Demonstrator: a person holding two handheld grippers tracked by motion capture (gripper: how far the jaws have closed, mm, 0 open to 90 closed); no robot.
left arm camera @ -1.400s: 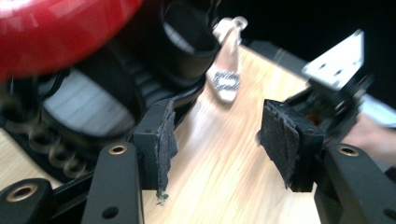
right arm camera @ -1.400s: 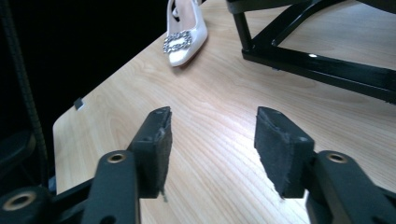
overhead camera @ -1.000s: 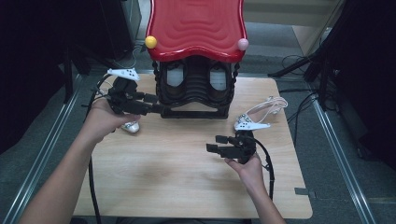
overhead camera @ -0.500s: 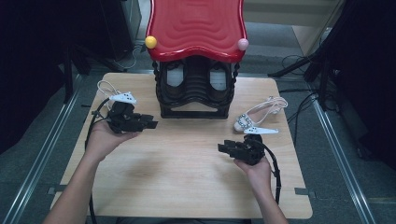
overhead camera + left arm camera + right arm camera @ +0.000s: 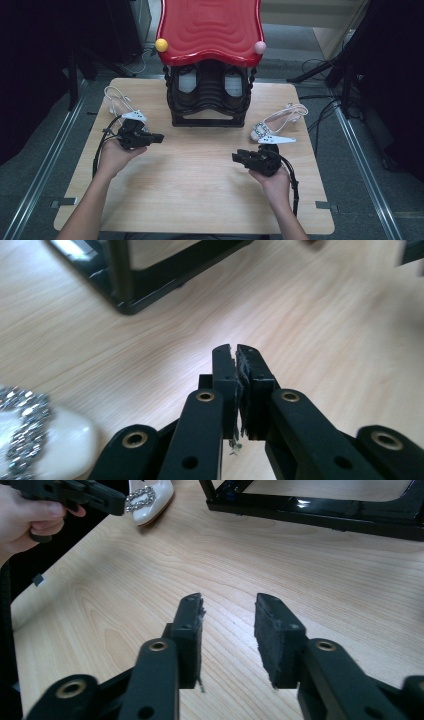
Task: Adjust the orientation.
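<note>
Wooden table (image 5: 200, 190): two white shoes (image 5: 277, 122), two tongs (image 5: 159, 137), one rack (image 5: 210, 95).

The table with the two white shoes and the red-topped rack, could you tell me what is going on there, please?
A person holds a gripper in each hand over the wooden table. The left gripper is shut on nothing, beside the left shoe. The right gripper has jaws apart and empty, just in front of the right shoe. Both shoes lie on the table, outside the rack.

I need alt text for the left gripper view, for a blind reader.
The left gripper, its black jaws shut on nothing, points over a pale wooden table. A white shoe with a sparkly buckle lies lower left; a black rack base crosses the top.
</note>
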